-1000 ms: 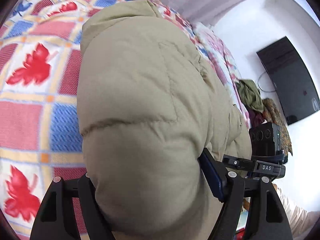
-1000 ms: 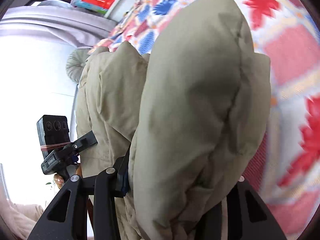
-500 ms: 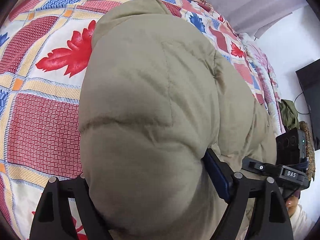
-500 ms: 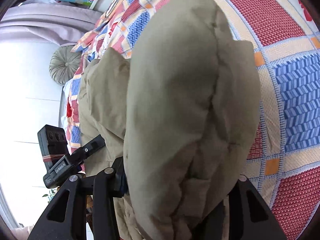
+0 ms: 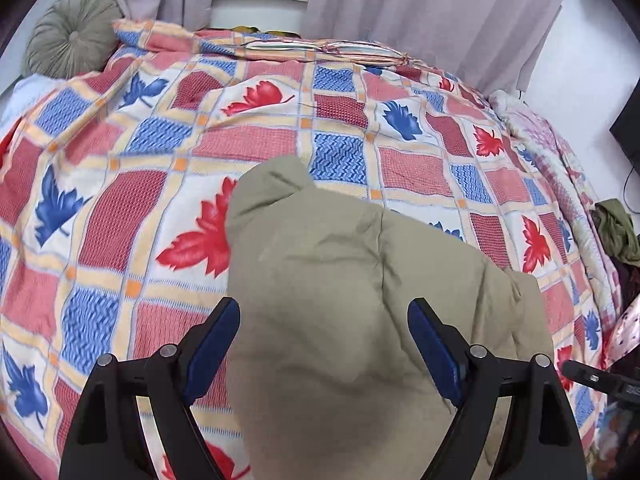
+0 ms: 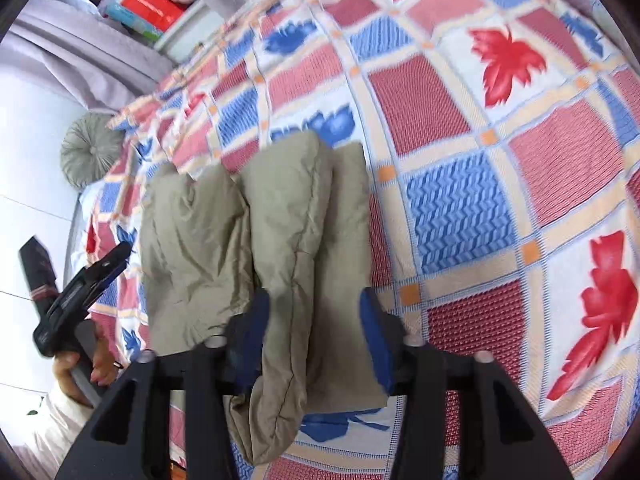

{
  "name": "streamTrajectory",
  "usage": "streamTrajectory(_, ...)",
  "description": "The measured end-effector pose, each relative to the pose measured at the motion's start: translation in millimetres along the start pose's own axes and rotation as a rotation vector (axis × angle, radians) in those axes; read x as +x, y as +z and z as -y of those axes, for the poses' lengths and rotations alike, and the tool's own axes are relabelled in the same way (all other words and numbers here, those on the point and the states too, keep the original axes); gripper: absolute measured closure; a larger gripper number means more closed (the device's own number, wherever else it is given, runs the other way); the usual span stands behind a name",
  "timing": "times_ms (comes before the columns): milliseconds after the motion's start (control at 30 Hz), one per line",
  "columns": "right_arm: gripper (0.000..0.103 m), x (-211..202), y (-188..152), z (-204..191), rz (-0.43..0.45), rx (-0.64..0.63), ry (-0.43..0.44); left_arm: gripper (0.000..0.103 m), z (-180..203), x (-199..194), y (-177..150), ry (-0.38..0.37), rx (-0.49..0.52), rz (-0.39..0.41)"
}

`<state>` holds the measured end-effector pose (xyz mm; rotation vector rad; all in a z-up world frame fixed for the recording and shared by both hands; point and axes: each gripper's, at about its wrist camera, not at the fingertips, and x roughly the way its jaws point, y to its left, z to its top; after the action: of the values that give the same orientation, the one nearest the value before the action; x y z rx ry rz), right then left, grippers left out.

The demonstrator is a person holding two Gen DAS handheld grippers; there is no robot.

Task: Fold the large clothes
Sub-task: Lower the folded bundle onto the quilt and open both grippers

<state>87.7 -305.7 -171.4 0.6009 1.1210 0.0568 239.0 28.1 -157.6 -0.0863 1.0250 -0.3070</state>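
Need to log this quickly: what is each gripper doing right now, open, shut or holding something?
Left gripper: open, jaws clear of the khaki padded jacket between them.
Right gripper: closing, jacket fold between the jaws, pads not yet pressing.

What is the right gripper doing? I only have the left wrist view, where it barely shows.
Observer: The right gripper straddles a puffy fold of the khaki jacket; its jaws are closing with that fabric between them.
Operator: Is the jacket bunched there?
Observer: No, it lies in lengthwise folds side by side on the bedspread.
Operator: Any sign of the person?
Observer: A hand grips the left gripper's handle.
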Motion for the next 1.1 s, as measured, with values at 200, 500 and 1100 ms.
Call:
streamTrajectory(200,0.069,-2.5,-5.2,-57.3,-0.014,-0.093,0.192,0.016,46.4,42.4,-8.2,0.010,0.074,-0.069)
streamTrajectory(500,0.071,70.4,-62.0,-76.6,-0.190,-0.194,-0.054,0.016,92.6,58.1,-28.4,0.085,0.191,-0.085)
streamTrajectory(1100,0.075,84.2,-74.3,-47.0,-0.224,-0.061,-0.057,0.015,84.2,7.1,-46.5,0.096,0.174,-0.153)
